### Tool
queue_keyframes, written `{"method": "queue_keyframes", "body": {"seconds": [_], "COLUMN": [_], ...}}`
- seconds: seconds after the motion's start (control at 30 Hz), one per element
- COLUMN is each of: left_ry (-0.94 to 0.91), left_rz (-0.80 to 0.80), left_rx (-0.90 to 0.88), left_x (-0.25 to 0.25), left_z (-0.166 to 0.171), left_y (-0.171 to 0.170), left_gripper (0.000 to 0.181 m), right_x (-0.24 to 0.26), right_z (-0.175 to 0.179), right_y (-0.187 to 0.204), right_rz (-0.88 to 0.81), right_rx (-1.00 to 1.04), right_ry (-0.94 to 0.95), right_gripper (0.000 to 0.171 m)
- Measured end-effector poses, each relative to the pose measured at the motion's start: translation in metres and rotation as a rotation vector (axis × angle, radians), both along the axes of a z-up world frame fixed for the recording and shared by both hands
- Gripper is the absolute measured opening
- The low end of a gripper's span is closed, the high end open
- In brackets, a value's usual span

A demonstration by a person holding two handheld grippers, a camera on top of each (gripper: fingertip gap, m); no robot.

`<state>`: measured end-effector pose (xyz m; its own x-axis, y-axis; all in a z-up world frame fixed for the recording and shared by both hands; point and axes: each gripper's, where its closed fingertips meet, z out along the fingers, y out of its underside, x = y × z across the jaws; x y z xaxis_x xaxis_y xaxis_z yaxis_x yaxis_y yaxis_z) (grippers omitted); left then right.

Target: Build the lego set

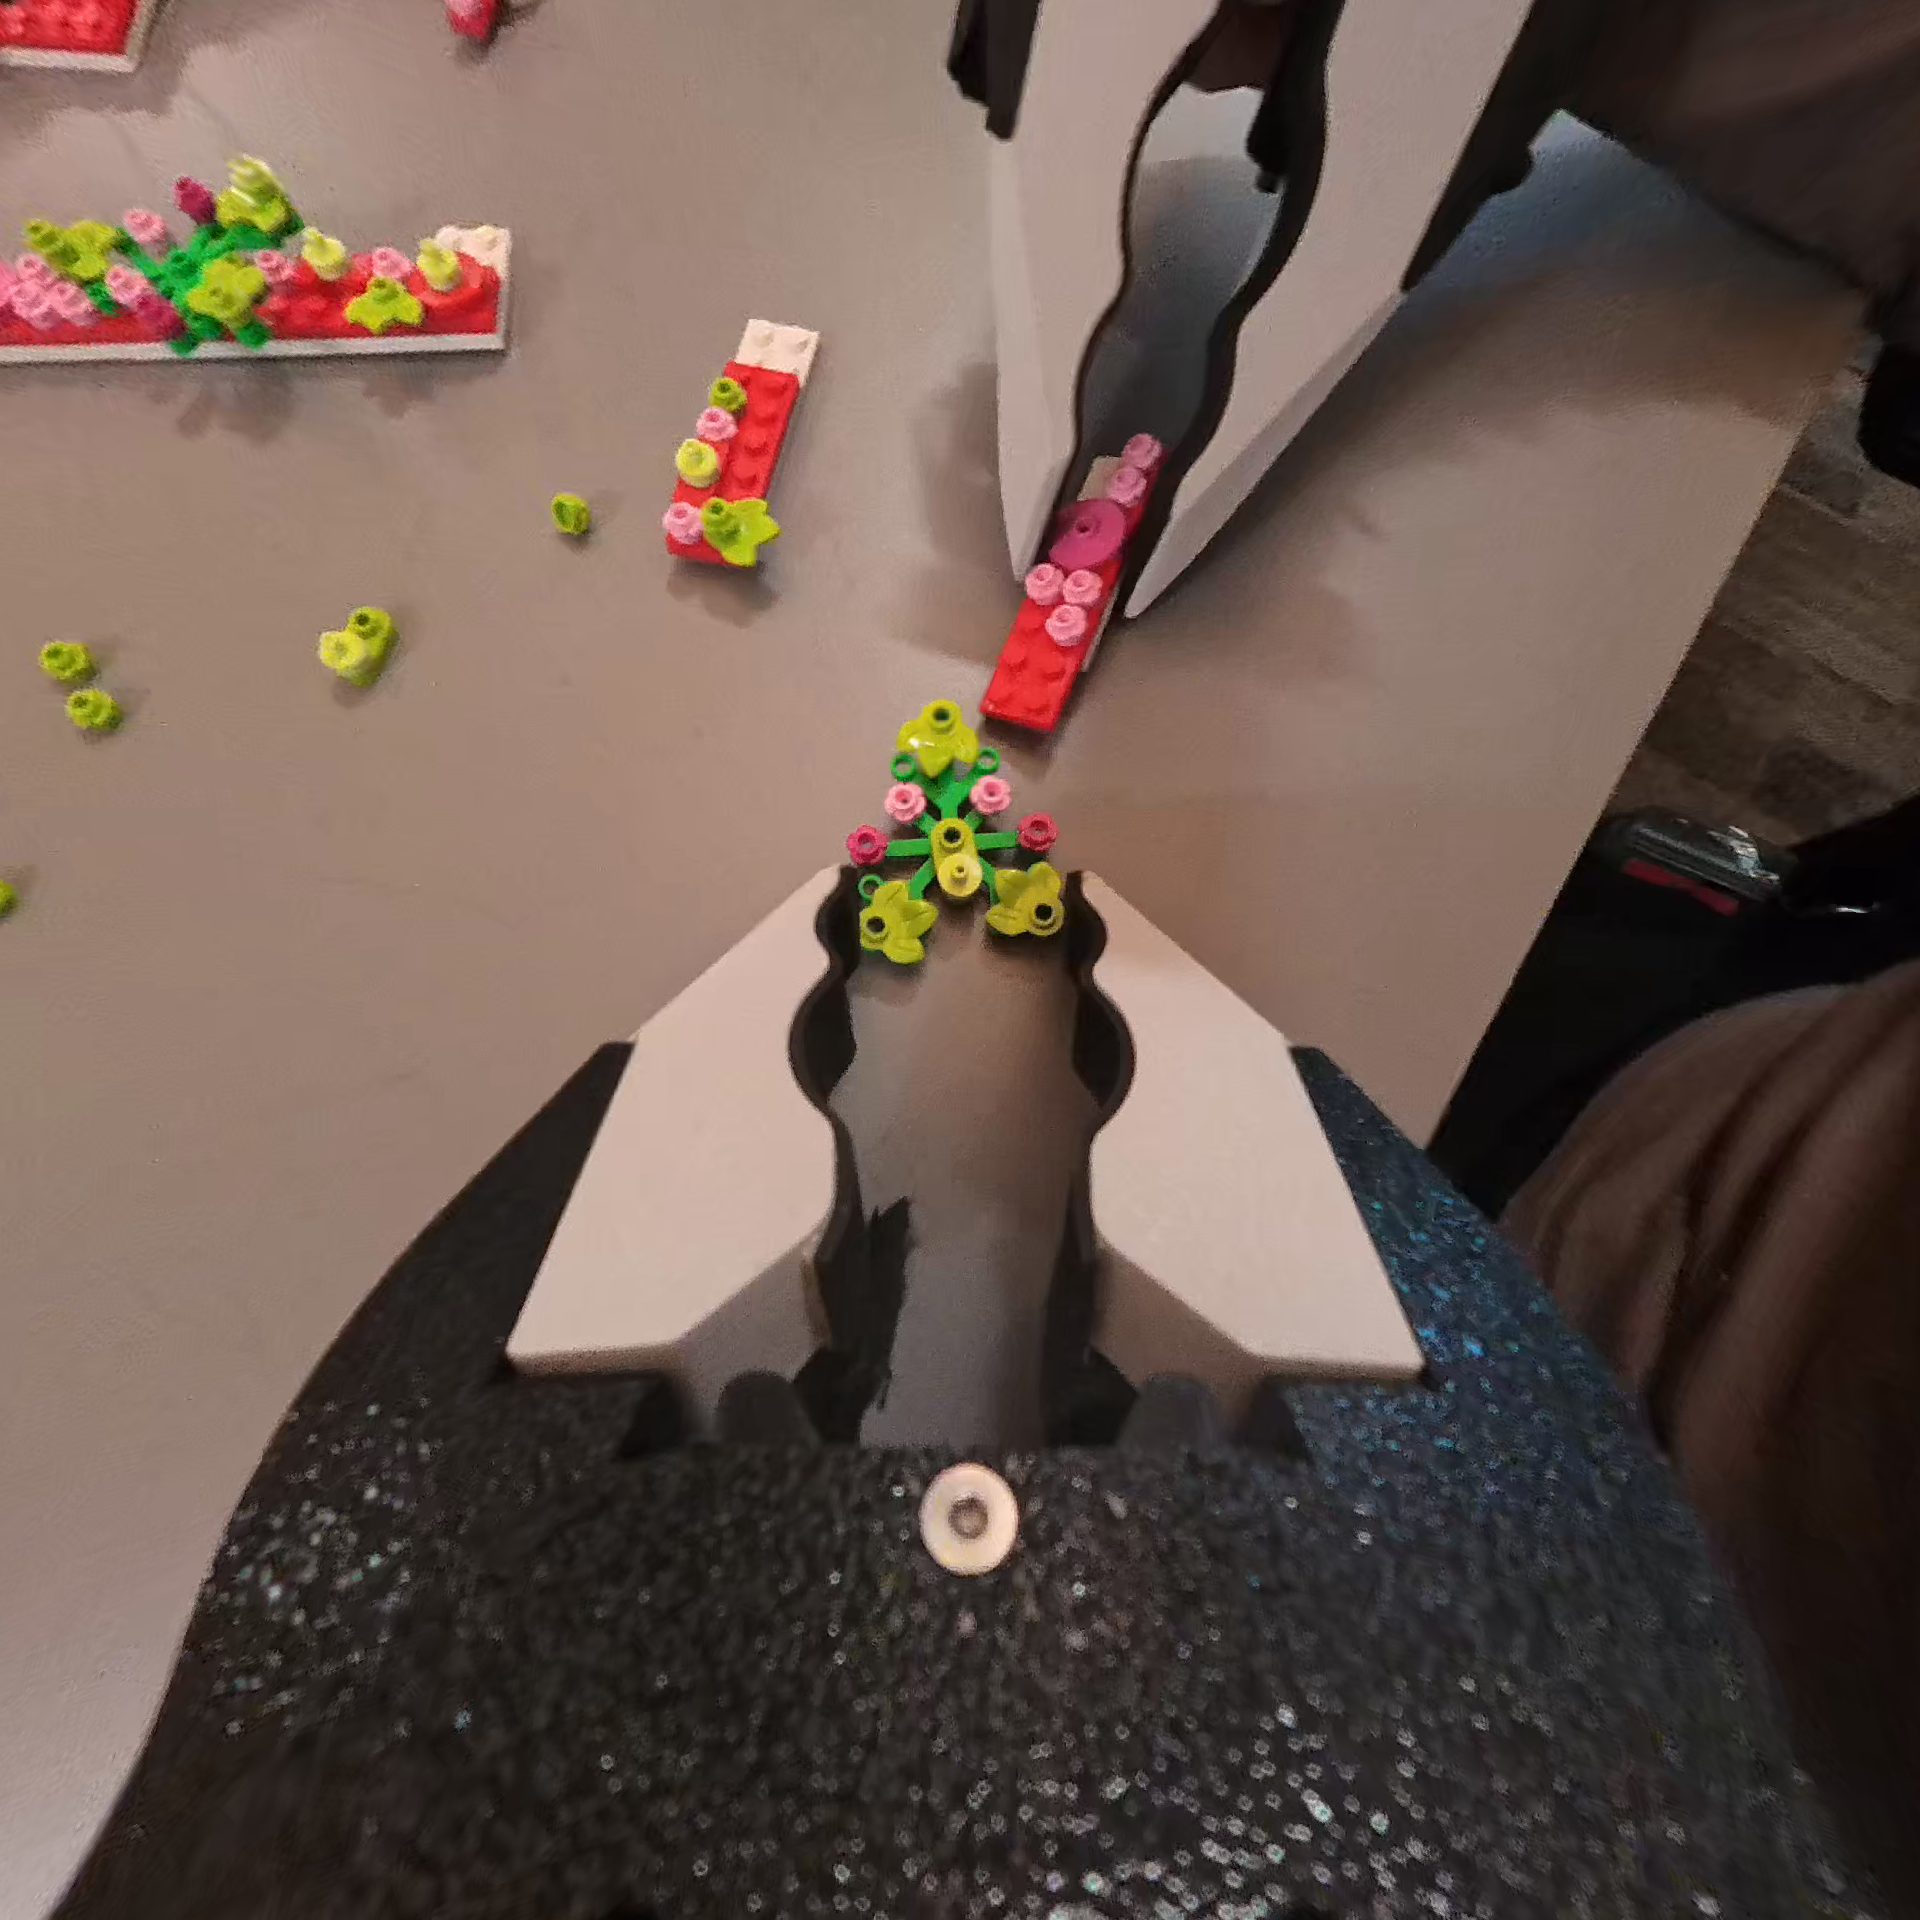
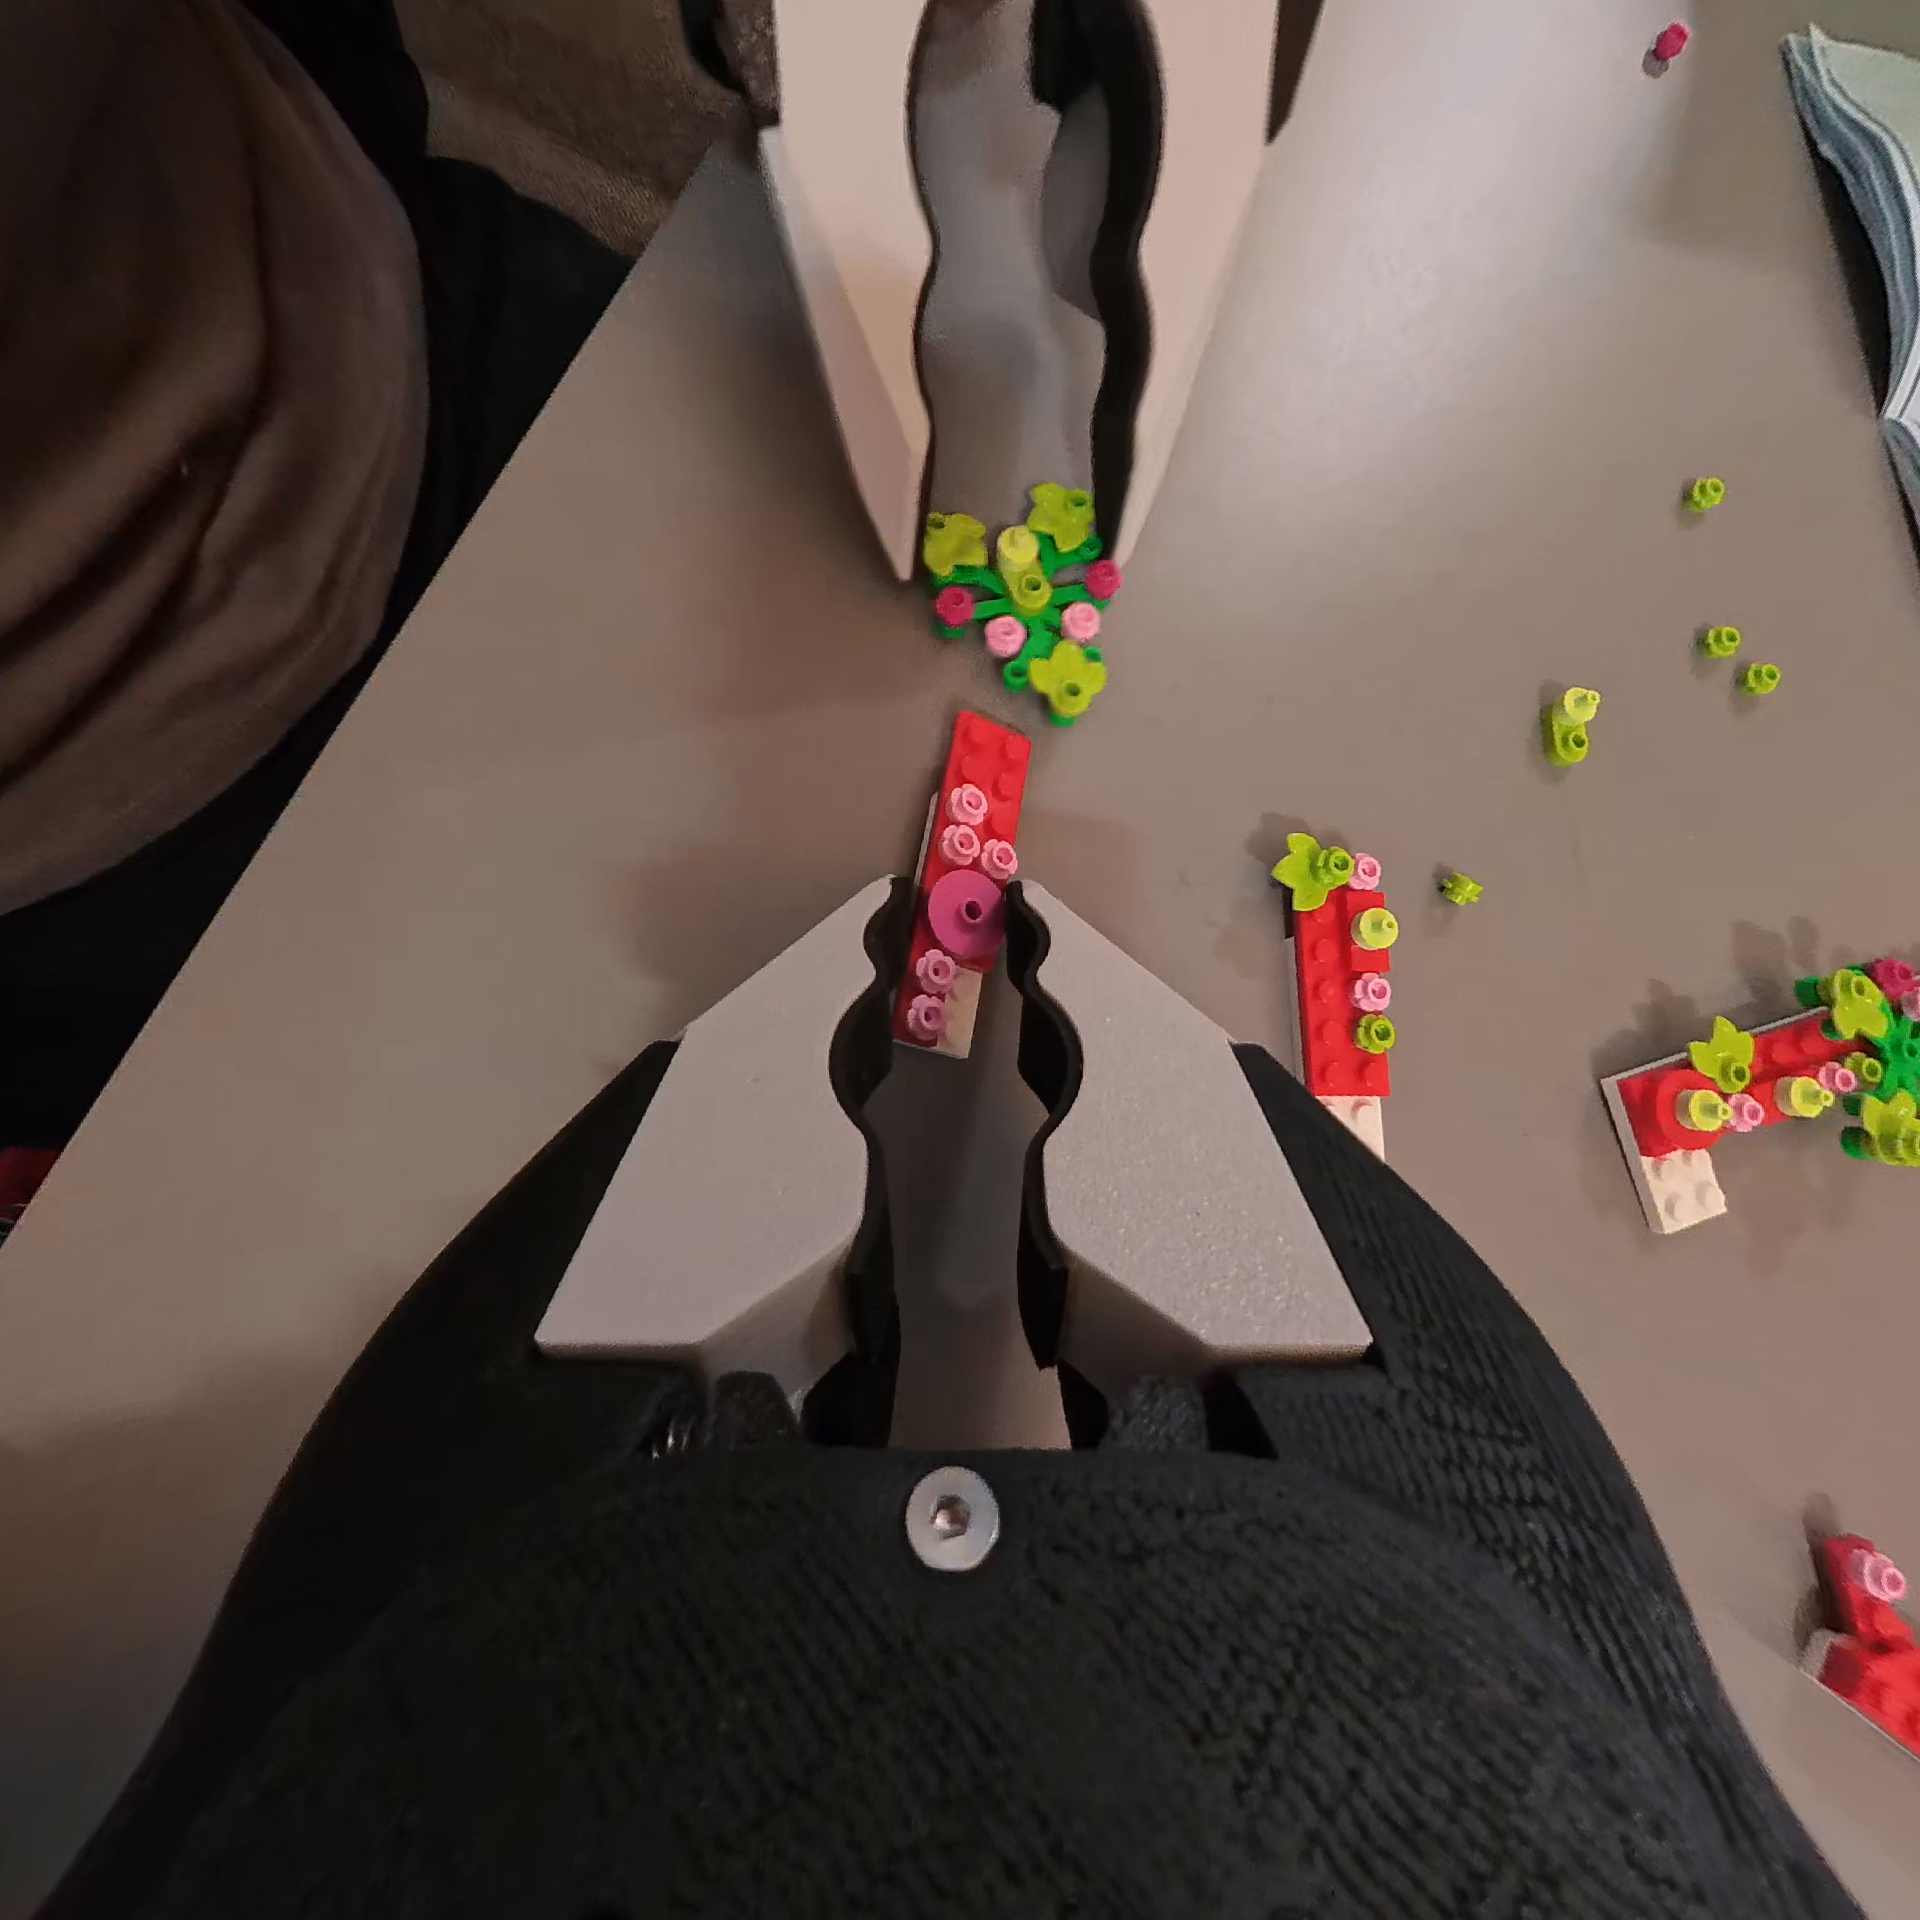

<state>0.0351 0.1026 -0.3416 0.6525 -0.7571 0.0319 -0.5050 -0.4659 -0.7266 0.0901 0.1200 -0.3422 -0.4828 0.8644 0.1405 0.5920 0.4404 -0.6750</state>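
My right gripper point(image 2: 951, 914) clamps the red plate w/ pink flowers point(image 2: 961, 883) – left gripper point(image 1: 961, 904) sits open around the green leafy flower sprig point(image 1: 951, 831) on the gray table point(image 1: 520, 935).

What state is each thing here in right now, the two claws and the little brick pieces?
Left claw: open, tips flanking the green flower sprig.
Green flower sprig: flat on the table, not clamped.
Right claw: closed on the red strip.
Red strip: studded with pink flowers, held at its magenta disc.
Second red strip: lying free.
Loose lime pieces: scattered, unattached.
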Motion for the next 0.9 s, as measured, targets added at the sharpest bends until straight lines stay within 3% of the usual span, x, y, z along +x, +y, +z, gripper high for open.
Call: {"method": "queue_keyframes", "body": {"seconds": [0.13,0.3,0.43,0.63,0.9], "left_ry": [-0.079,-0.196,-0.180,-0.156,-0.038], "left_rz": [-0.114,-0.298,-0.327,-0.322,-0.288], "left_rx": [0.032,-0.087,-0.135,-0.135,-0.151], "left_x": [0.005,0.013,0.015,0.016,0.017], "left_z": [0.015,0.020,0.015,0.017,0.017], "left_y": [0.002,-0.008,-0.007,0.001,0.001], "left_gripper": [0.037,0.038,0.038,0.037,0.037], "right_x": [-0.001,-0.006,-0.007,-0.003,-0.002], "right_z": [0.000,0.001,0.002,0.003,0.014], "right_y": [-0.002,-0.013,-0.012,-0.007,-0.004], "right_rz": [0.025,0.081,0.072,0.020,-0.008], "right_rx": [0.013,0.060,0.108,-0.006,-0.095], "right_ry": [0.028,0.082,0.092,0.069,0.123], "right_gripper": [0.017,0.017,0.017,0.031,0.027]}}
